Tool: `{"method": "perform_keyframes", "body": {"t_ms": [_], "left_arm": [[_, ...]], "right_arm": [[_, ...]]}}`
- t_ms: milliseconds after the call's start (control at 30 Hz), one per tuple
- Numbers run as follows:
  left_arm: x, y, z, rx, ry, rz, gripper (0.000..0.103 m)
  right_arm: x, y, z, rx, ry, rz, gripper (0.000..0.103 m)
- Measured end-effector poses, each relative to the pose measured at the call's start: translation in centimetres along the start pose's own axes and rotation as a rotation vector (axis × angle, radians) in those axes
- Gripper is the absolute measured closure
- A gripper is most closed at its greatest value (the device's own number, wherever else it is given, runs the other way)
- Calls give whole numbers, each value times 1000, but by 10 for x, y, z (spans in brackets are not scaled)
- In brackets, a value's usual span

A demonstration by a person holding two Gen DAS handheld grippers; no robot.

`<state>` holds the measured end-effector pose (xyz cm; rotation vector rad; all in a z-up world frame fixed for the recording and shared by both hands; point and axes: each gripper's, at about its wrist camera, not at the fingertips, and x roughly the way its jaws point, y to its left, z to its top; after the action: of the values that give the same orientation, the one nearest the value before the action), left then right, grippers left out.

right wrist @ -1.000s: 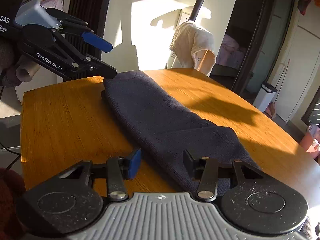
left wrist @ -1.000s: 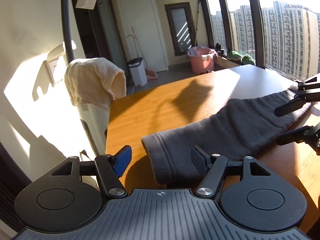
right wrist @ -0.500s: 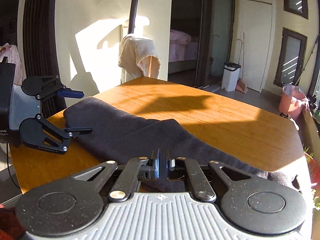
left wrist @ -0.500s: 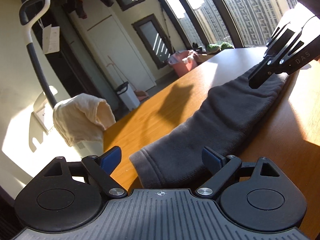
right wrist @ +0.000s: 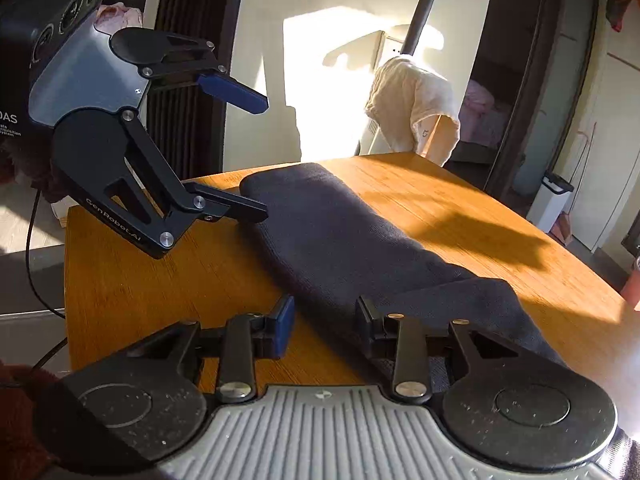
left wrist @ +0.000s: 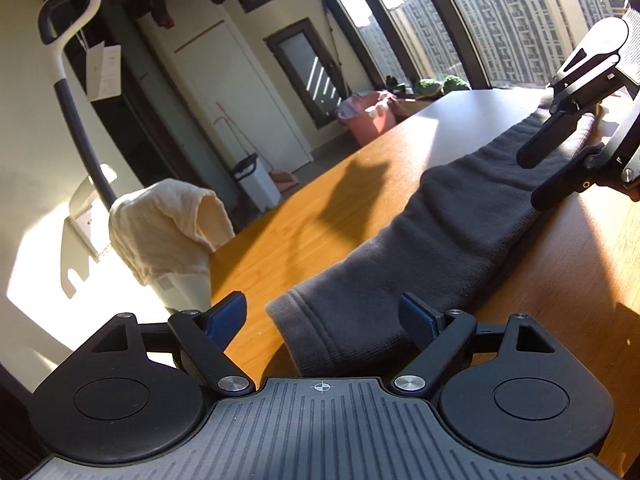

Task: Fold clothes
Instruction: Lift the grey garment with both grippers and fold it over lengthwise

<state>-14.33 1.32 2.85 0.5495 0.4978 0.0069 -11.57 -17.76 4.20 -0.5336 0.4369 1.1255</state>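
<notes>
A long dark grey garment (left wrist: 452,236) lies folded into a narrow strip across the wooden surface (left wrist: 304,216), one end towards each pair of tongs. The left tongs (left wrist: 322,318) hang over the near hemmed end, their blue-padded jaws spread wide and opening; the cloth lies between them, but neither pad presses on it. From the other camera the same tongs (right wrist: 262,156) show one finger up in the air and the other low beside the rounded end of the garment (right wrist: 344,236).

The right tongs (right wrist: 324,324) straddle the opposite end, jaws partly apart and opening, with a ridge of fabric between them (I can't see the pads pinching it). Seen from the left, these tongs (left wrist: 536,176) sit over the far end of the strip.

Beyond the surface's edge a cream cloth (left wrist: 168,228) is draped over something white, in strong sun.
</notes>
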Motion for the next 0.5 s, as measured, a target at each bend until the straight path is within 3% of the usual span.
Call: {"method": "perform_keyframes", "body": {"t_ms": [33,133,300,500], "left_arm": [[-5,1,-1,14,-8,-3,11],[-18,4,-3,38,-24,-6,8],[-20,5,-7,42,-37,-2,8],[11,-13,-1,98,-51,36,11]], "right_arm": [[5,3,2,-8,-2,-3,70],[1,-10,9,71,-30,-13,98],[-19,-36,15,183,-67,-53,98],[-42,-48,0,260,-68,-94,98]]}}
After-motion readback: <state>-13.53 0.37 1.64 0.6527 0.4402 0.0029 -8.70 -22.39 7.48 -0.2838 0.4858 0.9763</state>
